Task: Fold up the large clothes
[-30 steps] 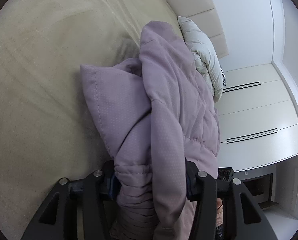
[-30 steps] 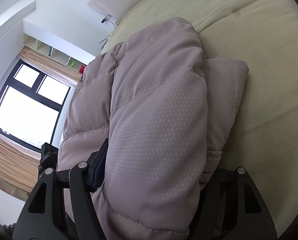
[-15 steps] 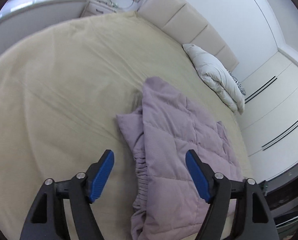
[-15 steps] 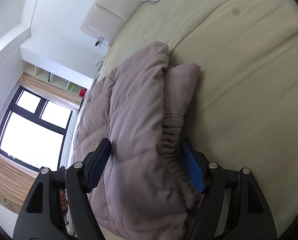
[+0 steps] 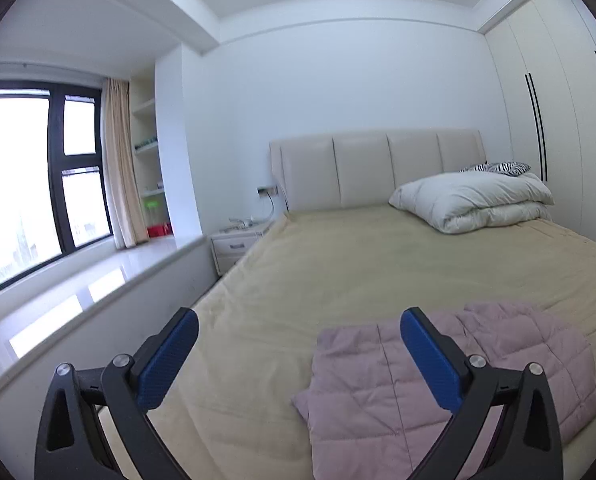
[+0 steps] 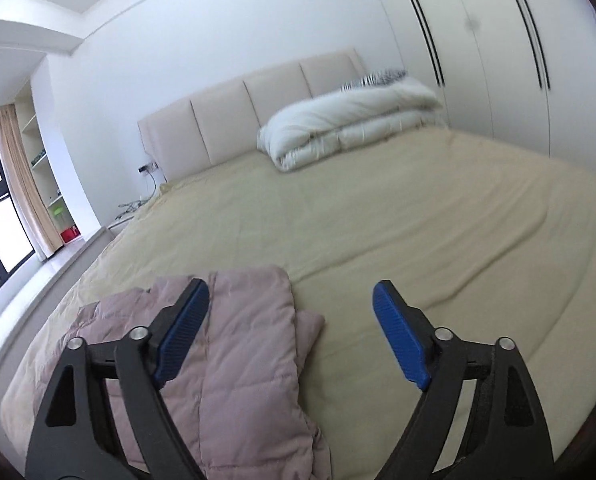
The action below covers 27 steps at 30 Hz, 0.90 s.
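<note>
A white-walled bedroom holds a wide bed (image 5: 378,272) under a beige cover, its padded headboard (image 5: 378,172) against the far wall. A folded white duvet (image 5: 474,200) lies at the head of the bed, far ahead of both tongs, with a zebra-patterned cushion (image 5: 498,167) behind it. Tall wardrobe doors (image 6: 498,48) run along the side beyond the right gripper, and a dark-framed window (image 5: 37,184) with a pale curtain (image 5: 119,164) and a low white sill ledge stands off to the outside of the left gripper. A small nightstand (image 5: 237,244) sits between the ledge and the bed's far corner.

The pink quilted jacket (image 5: 438,392) lies folded into a compact block on the near part of the bed, flat on the cover. In the left wrist view it sits below and past the right-hand finger; in the right wrist view the jacket (image 6: 233,360) lies under and beyond the left-hand finger, so it rests between the two tools, close to the near edge of the mattress.

The left gripper (image 5: 298,356) stands released, its blue pads (image 5: 165,364) spread wide, having just been opening, with nothing between them but bare cover seen beyond. The right gripper (image 6: 289,330) is likewise let go and has just been opening; no cloth is clamped between its pads (image 6: 398,336).

Ahead of both tools the beige cover stretches clear up to the duvet, and to the right gripper's outer side it runs unbroken to the mattress edge by the wardrobe.
</note>
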Available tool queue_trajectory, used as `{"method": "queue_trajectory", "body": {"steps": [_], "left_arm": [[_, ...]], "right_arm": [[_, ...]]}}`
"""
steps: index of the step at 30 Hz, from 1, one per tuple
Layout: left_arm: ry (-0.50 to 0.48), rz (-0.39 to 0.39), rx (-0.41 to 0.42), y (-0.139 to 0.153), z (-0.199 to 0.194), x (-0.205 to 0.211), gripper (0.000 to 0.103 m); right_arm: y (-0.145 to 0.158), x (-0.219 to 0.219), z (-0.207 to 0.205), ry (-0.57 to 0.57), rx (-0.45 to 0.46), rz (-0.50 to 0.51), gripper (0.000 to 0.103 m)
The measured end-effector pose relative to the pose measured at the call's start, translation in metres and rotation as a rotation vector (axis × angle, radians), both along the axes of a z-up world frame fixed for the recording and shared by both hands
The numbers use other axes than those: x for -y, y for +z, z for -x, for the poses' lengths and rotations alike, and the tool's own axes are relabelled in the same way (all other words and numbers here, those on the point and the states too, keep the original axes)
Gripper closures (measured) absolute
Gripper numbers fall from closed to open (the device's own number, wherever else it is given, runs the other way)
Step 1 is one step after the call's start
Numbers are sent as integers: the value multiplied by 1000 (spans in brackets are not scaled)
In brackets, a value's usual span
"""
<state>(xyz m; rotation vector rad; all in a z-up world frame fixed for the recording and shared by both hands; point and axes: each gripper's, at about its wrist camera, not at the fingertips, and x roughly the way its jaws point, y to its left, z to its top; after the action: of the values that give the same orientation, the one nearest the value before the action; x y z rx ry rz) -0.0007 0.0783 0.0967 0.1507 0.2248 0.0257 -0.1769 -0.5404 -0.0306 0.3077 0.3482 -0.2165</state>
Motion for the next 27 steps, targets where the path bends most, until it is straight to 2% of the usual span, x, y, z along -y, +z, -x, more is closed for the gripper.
{"method": "queue_trajectory", "body": {"steps": [2,4,5,7,10,13,16,18,23,27], "left_arm": [[59,-3,49,12,11,10,0],[136,-8,77,20,20,17,0],[144,-4,67,24,22,20,0],[104,22,21,29,22,22,0],[126,52,-70,29,19,27,0],[115,89,-222,19,9,31,0],[103,102,-344,6,7,40,0],[93,78,-361,-3,13,48,0],[50,68,-454,-26,15,61,0],[43,72,-516,-44,14,66,0]], "right_arm": [[32,-10,6,-17,60,74,3],[57,-28,7,-63,66,146,0],[65,-35,9,-81,68,166,0],[83,-44,18,-88,91,167,0],[113,-52,30,-53,105,110,0],[132,-60,33,-11,39,66,0],[133,-86,31,43,-132,100,0],[124,-104,32,68,-238,140,0],[111,-138,35,101,-294,120,0],[101,-158,33,93,-318,144,0]]}}
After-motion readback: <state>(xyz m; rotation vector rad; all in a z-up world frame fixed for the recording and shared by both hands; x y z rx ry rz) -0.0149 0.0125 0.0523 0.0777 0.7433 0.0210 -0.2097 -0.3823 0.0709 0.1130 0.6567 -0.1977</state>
